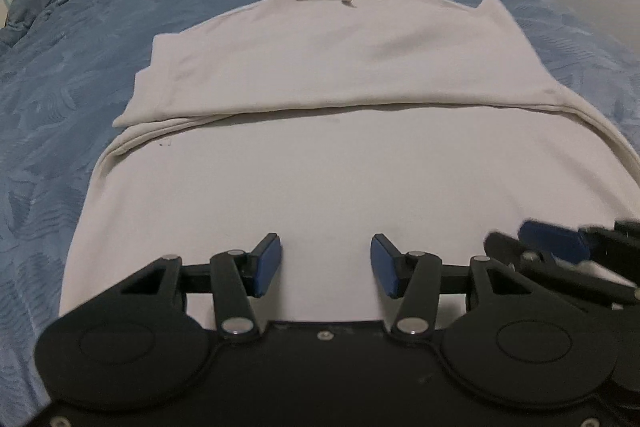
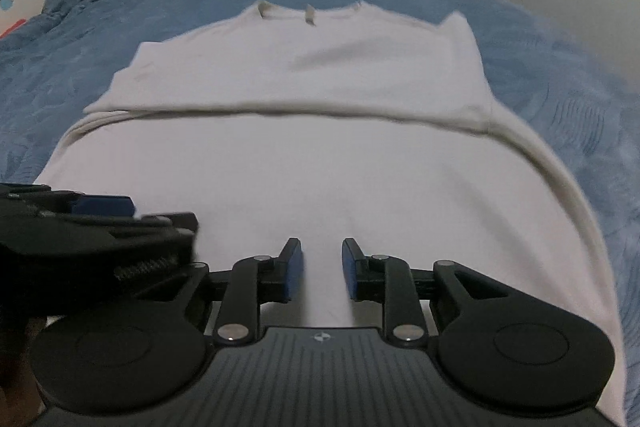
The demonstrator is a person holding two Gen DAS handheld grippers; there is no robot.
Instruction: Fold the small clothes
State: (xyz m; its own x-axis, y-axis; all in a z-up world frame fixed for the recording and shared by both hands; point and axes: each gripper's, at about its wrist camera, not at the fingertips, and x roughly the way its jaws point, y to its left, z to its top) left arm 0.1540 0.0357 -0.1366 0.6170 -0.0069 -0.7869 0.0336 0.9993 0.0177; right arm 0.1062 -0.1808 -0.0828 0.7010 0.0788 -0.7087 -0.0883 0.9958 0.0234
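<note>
- Currently, the white shirt [image 1: 328, 163] lies flat on the blue bedspread [image 1: 80, 67], collar at 12 o'clock, sleeves tucked in; a straight fold can follow.
- Left gripper [image 1: 326, 263] hangs released, grasping nothing, over the near hem.
- Right gripper [image 2: 322, 267], at its 3 o'clock, also gapes empty, narrower, likely ready to pinch the hem.

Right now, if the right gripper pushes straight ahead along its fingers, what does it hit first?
Most likely the white shirt itself. The right gripper is open, over its near panel, and the first raised thing ahead is the folded edge across the middle. Height above the cloth is unclear.
</note>
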